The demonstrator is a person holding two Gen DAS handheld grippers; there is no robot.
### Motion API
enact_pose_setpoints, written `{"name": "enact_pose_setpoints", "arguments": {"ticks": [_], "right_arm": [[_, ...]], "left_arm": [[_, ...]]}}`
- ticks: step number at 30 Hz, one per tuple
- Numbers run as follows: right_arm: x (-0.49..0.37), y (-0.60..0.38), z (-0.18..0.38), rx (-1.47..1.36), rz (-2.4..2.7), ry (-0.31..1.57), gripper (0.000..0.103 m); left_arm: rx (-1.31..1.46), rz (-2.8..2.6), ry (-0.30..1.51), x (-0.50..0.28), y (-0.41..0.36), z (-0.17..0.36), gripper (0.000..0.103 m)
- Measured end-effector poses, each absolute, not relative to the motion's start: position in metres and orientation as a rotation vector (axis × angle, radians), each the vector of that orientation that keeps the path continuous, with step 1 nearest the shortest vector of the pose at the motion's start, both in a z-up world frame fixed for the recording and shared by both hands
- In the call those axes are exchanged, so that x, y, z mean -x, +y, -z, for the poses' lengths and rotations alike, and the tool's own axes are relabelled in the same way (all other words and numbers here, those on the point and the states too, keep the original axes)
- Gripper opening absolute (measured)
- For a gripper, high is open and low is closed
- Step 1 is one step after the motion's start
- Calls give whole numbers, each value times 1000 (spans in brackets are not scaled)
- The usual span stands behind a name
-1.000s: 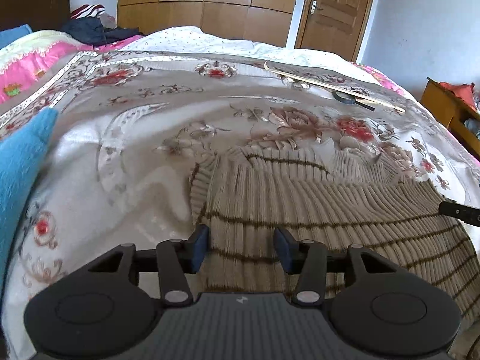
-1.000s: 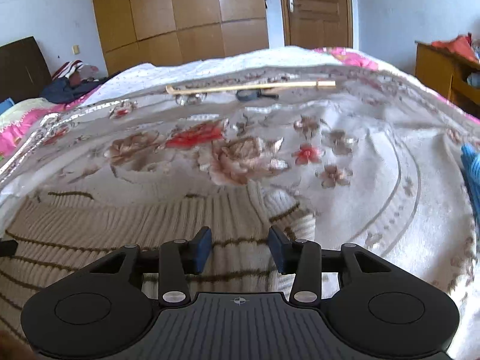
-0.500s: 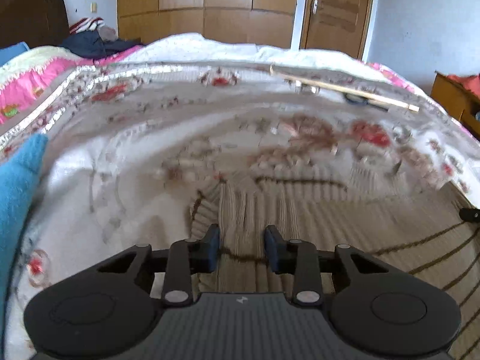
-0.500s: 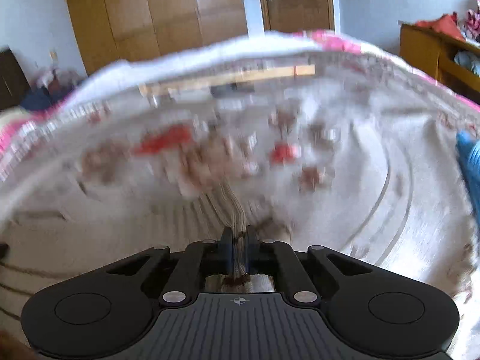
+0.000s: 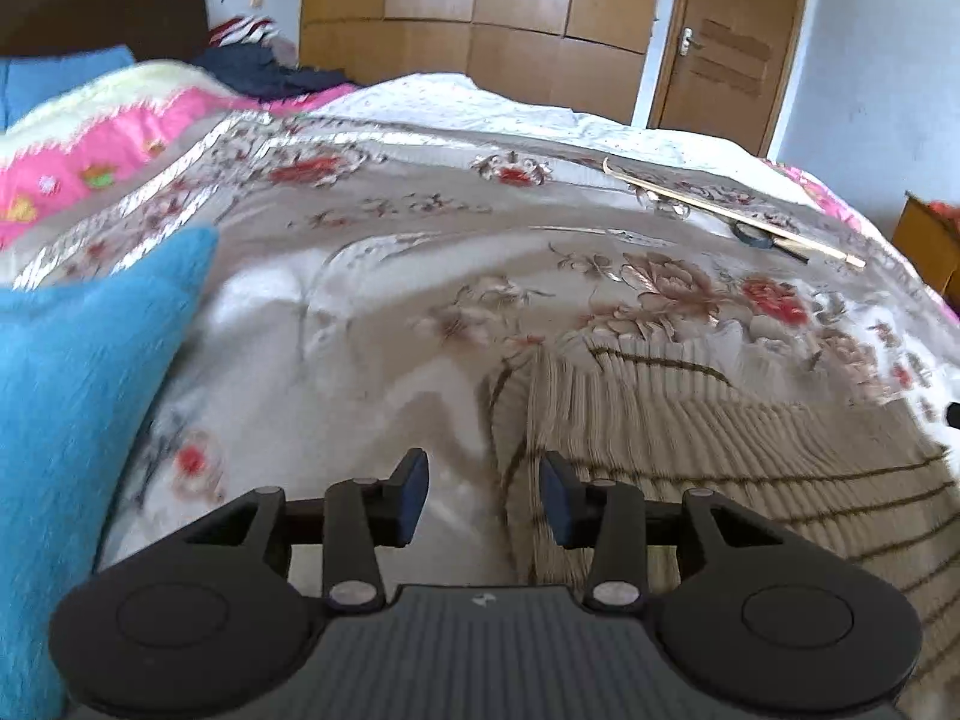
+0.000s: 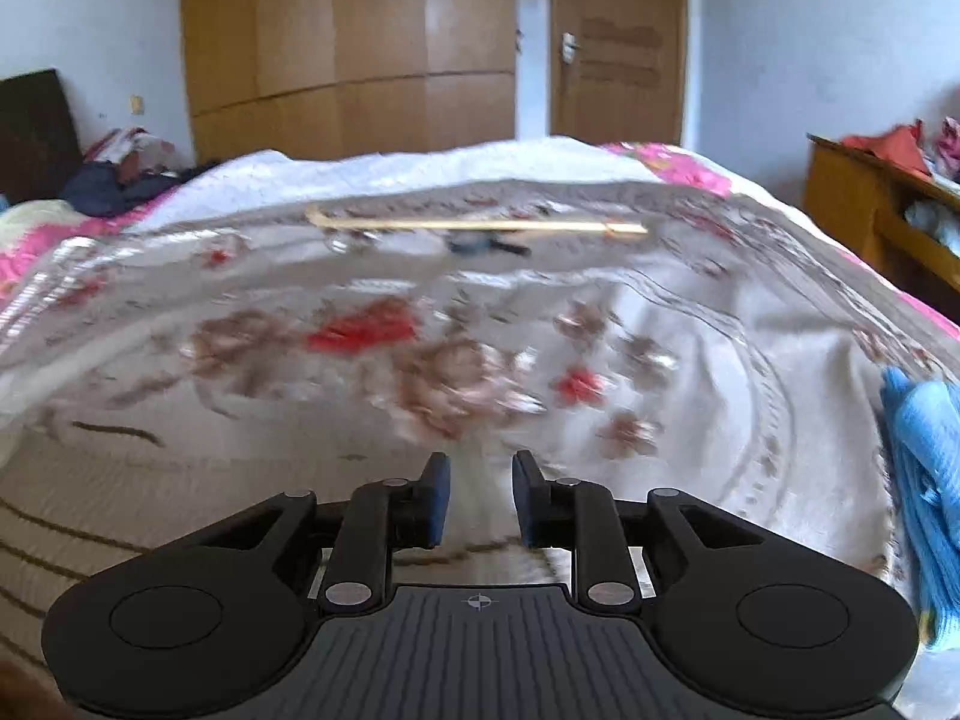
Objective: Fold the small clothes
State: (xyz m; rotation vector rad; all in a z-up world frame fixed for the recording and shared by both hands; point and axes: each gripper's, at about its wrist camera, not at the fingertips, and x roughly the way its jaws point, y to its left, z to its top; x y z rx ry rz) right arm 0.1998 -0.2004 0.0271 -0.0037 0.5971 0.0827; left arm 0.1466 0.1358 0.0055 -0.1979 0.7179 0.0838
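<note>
Your left gripper (image 5: 483, 495) gaped wide and empty over the sweater's (image 5: 720, 450) left edge on the bedspread (image 5: 390, 312); your right gripper (image 6: 477, 498), part-open, held nothing. Closing too shallow risked pinching bedspread along with knit.

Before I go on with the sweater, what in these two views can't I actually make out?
- Sweater, left wrist view: near hem hidden behind the left gripper body; right part cut off by the frame edge.
- Right wrist view: motion blur; whether any knit lies between the right gripper pads cannot be told.
- Dark object by the stick: too small and blurred to identify.
- Blue cloth: cut off at the right edge.
</note>
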Motion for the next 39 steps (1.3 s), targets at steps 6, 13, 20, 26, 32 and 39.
{"name": "enact_pose_setpoints", "arguments": {"ticks": [6, 13, 20, 26, 32, 39], "right_arm": [[-180, -147, -22, -15, -355, 699, 27], [-186, -116, 13, -18, -374, 826, 27], [-178, -125, -4, 4, -354, 778, 27], [-178, -132, 8, -34, -322, 818, 31], [-170, -125, 4, 8, -333, 798, 33], [-164, -126, -3, -52, -342, 796, 34]], "left_arm": [[333, -19, 789, -103, 134, 2, 59], [345, 11, 846, -84, 118, 17, 61], [342, -13, 796, -75, 115, 15, 62], [264, -18, 822, -78, 106, 20, 62], [275, -5, 778, -71, 104, 15, 62], [287, 2, 792, -71, 102, 18, 62]]}}
